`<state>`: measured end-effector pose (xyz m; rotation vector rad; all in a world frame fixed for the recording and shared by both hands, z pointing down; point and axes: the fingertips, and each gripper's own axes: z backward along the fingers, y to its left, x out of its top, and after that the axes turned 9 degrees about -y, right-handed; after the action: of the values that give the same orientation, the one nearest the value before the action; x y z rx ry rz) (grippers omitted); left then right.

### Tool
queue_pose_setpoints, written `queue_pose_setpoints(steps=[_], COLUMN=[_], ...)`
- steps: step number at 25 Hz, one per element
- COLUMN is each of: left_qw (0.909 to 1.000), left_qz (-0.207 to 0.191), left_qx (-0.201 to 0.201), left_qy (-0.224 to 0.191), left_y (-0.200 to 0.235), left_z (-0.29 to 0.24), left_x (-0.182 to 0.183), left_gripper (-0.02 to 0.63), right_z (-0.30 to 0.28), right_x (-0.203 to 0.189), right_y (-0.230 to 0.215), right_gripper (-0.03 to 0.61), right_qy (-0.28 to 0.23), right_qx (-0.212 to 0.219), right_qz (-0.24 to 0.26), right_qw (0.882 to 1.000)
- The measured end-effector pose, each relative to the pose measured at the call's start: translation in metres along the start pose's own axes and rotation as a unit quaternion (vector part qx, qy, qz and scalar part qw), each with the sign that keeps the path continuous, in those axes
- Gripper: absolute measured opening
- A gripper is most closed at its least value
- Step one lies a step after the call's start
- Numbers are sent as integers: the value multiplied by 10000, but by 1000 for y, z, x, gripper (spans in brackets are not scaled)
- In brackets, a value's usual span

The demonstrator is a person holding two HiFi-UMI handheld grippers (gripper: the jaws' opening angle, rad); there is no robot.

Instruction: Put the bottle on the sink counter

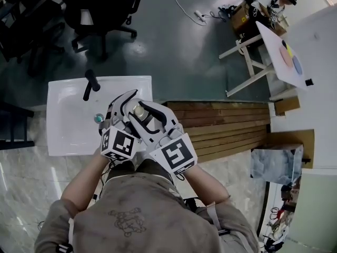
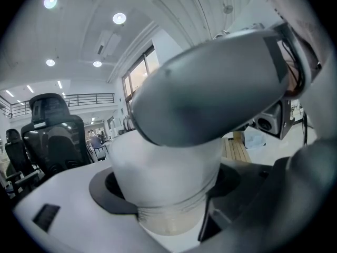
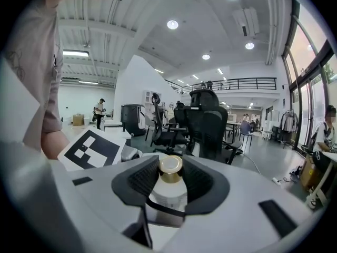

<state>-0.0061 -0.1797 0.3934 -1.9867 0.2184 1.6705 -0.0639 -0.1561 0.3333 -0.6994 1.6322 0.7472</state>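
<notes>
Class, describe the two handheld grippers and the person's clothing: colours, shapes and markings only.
The left gripper and right gripper have white, curved jaw shells edged in black, with dark ribbed pads inside. Each carries a cube with black-and-white square markers. The person wears a grey-brown top bearing a line drawing.

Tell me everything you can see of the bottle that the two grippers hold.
The bottle has a white body that looks like plastic and a round gold cap, which is on. It stands upright. The fingers of the left gripper and the right gripper clasp it from both sides. In the head view it is over the right edge of the white sink.
</notes>
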Motion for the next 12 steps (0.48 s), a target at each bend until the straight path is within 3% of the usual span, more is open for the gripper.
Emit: queue_pose_setpoints(steps=[6,12], left_qw=[10000,9998], left_qz=[-35,-56], left_qx=[-42,-45], left_qy=[-51,188], left_y=[17,29], left_z=[-31,-67], left_x=[-18,-56], left_gripper=[333,333], right_z=[-20,-42], right_x=[-16,-52], right_y=[-31,-65], right_gripper=[141,141], right_qy=[30,228], right_qx=[-148,-151], right_qz=[42,-146], right_qw=[9999,9995])
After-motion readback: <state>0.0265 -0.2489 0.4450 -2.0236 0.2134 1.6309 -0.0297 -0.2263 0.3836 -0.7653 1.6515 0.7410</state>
